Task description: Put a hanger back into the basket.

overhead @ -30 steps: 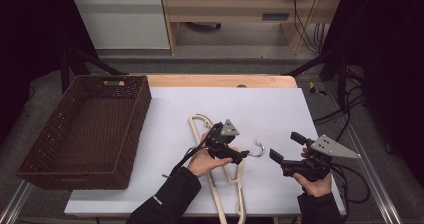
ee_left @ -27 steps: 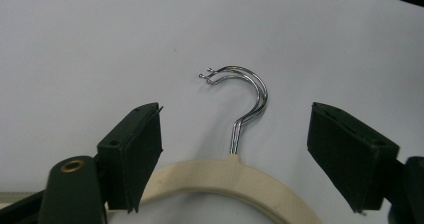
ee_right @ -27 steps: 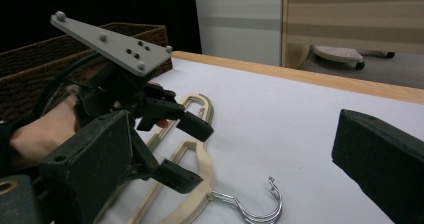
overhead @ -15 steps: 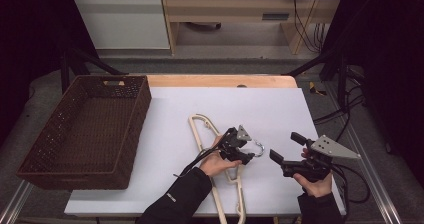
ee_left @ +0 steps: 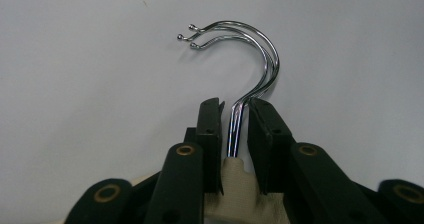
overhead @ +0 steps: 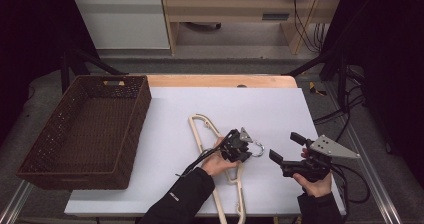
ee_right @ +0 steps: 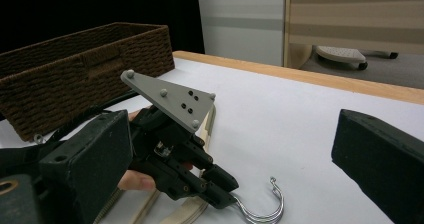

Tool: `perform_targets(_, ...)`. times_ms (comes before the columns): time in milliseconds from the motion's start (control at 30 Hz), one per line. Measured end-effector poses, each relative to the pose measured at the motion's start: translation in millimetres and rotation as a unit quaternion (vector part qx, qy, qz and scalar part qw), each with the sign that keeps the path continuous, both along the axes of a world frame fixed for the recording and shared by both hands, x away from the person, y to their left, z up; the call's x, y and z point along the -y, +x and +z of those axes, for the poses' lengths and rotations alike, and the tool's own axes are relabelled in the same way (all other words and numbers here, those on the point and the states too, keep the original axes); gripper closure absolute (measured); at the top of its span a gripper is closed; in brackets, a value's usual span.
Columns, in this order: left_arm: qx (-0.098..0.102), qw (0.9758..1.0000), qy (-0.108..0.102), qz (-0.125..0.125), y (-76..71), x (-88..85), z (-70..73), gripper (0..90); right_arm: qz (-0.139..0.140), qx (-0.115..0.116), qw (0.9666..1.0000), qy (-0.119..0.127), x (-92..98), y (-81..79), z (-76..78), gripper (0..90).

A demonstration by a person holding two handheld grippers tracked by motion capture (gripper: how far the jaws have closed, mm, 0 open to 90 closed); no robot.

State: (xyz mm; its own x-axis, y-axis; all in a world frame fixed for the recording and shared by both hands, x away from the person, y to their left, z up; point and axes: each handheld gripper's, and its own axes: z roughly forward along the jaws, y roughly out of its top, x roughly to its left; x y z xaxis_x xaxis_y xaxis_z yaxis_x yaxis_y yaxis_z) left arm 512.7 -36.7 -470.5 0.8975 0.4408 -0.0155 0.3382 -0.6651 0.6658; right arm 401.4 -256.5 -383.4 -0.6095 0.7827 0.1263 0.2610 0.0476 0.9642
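Three beige wooden hangers (overhead: 204,130) lie stacked on the white table, their chrome hooks (ee_left: 261,59) pointing right. My left gripper (overhead: 248,148) is down at the base of the hooks. Its jaws have just been closing, and the three hook stems stand between them. The right pad is at the wire and a thin gap still shows at the left pad. From the right gripper view the left gripper (ee_right: 220,190) reaches the hooks (ee_right: 260,213) from the left. My right gripper (overhead: 286,147) hovers to the right of the hooks, open and holding nothing.
A dark brown wicker basket (overhead: 141,109) stands at the table's left, with its side (ee_right: 75,69) also in the right gripper view. The white table top (overhead: 260,109) stretches behind the hangers to a wooden back edge. Cables trail off the right side.
My left gripper has moved right and down along the hangers to the hooks, and its jaws have narrowed around the hook stems. The right gripper has stayed still.
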Motion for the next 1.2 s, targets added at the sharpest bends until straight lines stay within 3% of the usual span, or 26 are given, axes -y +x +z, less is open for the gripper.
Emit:
perform_targets(600,-0.010,0.9999,-0.010,0.000,0.8,-6.0,8.9,87.9,0.002,-0.002,1.0000,-0.002,0.1,-0.1,-0.3,3.5)
perform_targets(933,0.004,0.9999,-0.013,-0.008,-5.0,-6.0,13.6,88.8,0.006,-0.004,1.0000,-0.004,-0.4,0.3,-1.3,4.8)
perform_targets(1200,0.027,0.9992,-0.030,0.000,-11.6,-17.7,32.2,88.9,0.019,-0.043,0.9989,-0.001,-8.0,2.3,-7.3,11.8)
